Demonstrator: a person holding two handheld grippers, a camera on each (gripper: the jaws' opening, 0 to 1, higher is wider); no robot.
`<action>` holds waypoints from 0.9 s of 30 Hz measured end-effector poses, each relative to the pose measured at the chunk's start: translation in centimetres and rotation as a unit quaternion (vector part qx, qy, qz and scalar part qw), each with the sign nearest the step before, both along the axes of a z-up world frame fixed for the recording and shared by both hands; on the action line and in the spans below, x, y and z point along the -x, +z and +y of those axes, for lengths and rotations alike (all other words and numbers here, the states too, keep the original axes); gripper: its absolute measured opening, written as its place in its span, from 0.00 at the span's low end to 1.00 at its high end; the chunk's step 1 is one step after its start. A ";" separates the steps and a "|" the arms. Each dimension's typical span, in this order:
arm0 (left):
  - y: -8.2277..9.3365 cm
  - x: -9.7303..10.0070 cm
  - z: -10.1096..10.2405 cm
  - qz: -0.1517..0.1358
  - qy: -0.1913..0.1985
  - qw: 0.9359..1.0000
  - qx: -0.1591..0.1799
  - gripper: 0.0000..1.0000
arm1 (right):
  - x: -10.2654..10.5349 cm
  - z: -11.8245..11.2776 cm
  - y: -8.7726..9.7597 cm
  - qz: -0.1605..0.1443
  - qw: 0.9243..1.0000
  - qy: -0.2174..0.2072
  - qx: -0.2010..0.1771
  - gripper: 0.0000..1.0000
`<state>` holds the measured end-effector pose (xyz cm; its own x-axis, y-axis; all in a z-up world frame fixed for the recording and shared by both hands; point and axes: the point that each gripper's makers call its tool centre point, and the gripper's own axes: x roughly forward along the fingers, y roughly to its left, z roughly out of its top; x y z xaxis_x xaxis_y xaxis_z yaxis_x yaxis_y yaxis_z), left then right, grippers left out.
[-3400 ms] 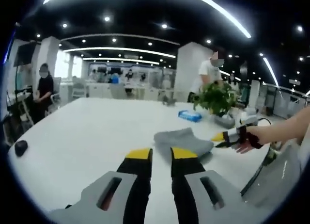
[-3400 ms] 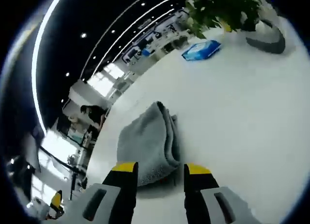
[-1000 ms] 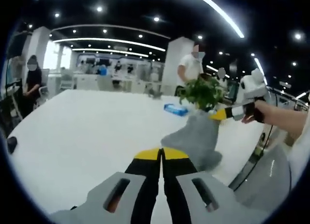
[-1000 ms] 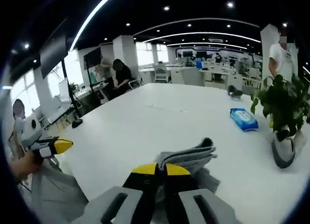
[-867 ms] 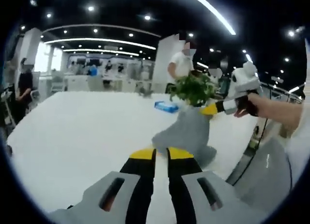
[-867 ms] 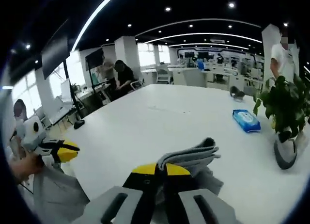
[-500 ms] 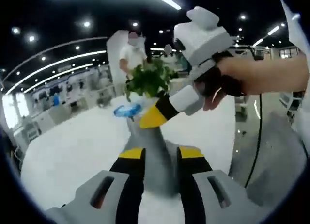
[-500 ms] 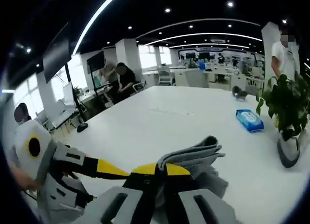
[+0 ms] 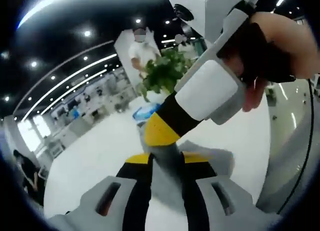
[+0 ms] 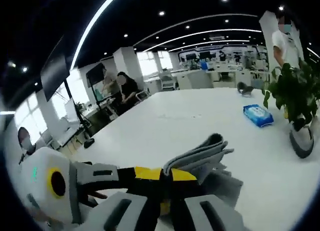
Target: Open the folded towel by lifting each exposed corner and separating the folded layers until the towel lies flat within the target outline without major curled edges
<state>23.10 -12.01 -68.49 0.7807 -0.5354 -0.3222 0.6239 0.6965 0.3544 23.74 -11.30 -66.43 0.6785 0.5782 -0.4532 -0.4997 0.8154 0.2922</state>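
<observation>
Right tongs [image 10: 166, 174] clamp the grey towel [image 10: 200, 158], raised off the white desk [image 10: 165, 126]. Left tongs [image 9: 167, 159], jaws apart, apparently straddle a layer hanging directly beneath.

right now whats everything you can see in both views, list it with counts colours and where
towel: one, grey, folded layers lifted off the table, pinched in the right gripper
table: one, white, large, under everything
wipes packet: one, blue, on the far side of the table near the plant
potted plant: one, green leaves in a grey pot, at the table's right edge in the right gripper view
people: several, in the office behind the table, one seated, one standing in a white shirt
right gripper: yellow tips, black jaws, shut on the towel
left gripper: yellow tips, jaws apart around the hanging towel
hand: one, holding the right gripper, in the left gripper view
</observation>
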 end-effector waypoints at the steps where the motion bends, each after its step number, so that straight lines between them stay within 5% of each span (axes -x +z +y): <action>1: 0.0 0.0 0.0 0.001 0.004 1.000 0.003 0.11 | 0.0 0.0 0.0 0.005 1.000 -0.002 -0.009 0.00; 6: 0.0 -0.1 0.2 -0.007 0.000 1.000 -0.010 0.06 | 0.3 0.3 0.3 0.036 0.995 0.021 -0.089 0.08; 9: 0.1 -0.2 0.3 0.002 0.001 1.000 0.000 0.05 | -0.7 -1.4 -0.1 0.079 0.986 -0.018 -0.147 0.26; 10: 0.0 -0.2 0.2 0.003 0.000 1.000 -0.002 0.05 | -1.0 -2.4 -1.2 0.132 0.975 -0.038 -0.173 0.33; 11: 0.0 -0.2 0.1 0.001 0.000 1.000 -0.003 0.05 | -1.2 -2.7 -1.4 0.140 0.972 -0.042 -0.182 0.39; 13: 0.0 0.0 -0.1 -0.006 -0.006 1.000 -0.008 0.05 | -2.0 -4.1 -3.1 0.203 0.952 -0.065 -0.221 0.44; 16: -0.1 0.1 -0.4 -0.010 -0.013 1.000 -0.016 0.05 | -2.8 -4.9 -4.2 0.256 0.920 -0.093 -0.283 0.48; 18: -0.2 0.2 -0.6 -0.017 -0.022 0.999 -0.027 0.05 | -4.3 -5.7 -4.7 0.298 0.875 -0.132 -0.359 0.57; 19: -0.2 0.3 -0.7 -0.018 -0.024 0.999 -0.030 0.05 | -5.0 -6.1 -5.0 0.306 0.864 -0.146 -0.371 0.59; 24: -0.4 0.9 -1.3 -0.030 -0.047 0.997 -0.052 0.06 | -7.9 -7.1 -6.1 0.311 0.864 -0.176 -0.355 0.59; 27: -0.5 1.3 -1.6 -0.038 -0.059 0.995 -0.066 0.06 | -8.9 -6.8 -5.8 0.313 0.866 -0.179 -0.346 0.45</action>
